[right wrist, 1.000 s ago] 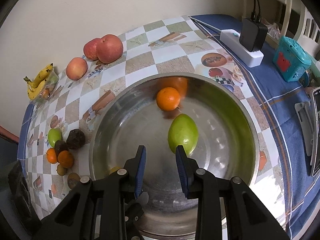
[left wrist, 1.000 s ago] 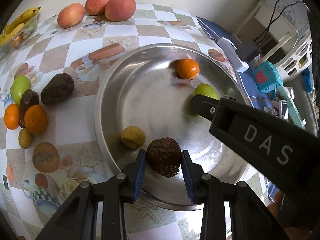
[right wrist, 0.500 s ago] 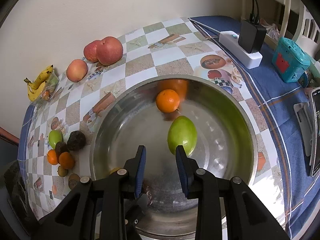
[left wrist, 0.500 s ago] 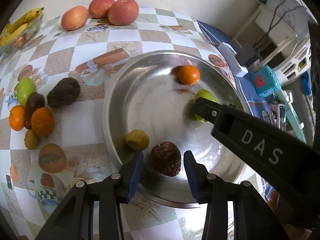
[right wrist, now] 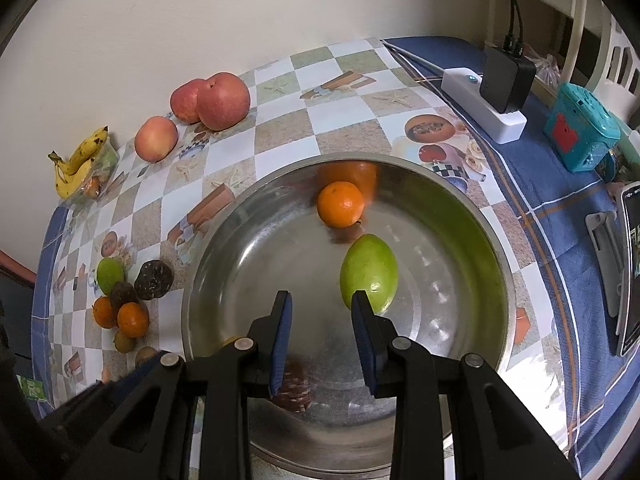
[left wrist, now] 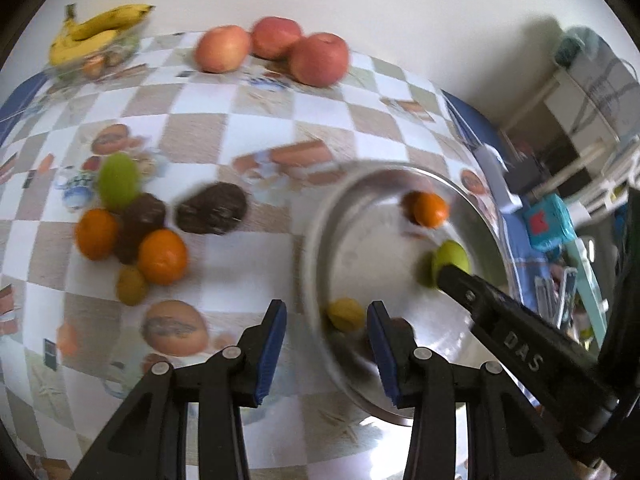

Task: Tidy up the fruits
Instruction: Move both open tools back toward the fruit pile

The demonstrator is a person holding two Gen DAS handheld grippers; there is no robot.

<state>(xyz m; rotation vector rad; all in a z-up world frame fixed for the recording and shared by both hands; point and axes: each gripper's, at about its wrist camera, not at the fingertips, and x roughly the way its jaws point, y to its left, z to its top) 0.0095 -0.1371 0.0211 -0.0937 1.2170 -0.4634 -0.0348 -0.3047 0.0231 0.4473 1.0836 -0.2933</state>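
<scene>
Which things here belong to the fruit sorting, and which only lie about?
Job: metal bowl, orange, green fruit, apples, bananas, fruit pile.
Lying about: power strip, teal box, phone.

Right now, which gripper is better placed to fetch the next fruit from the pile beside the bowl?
Left. The left gripper is open and empty, facing the pile of oranges on the tablecloth. The right gripper, also open, hovers over the steel bowl near the green mango.
</scene>
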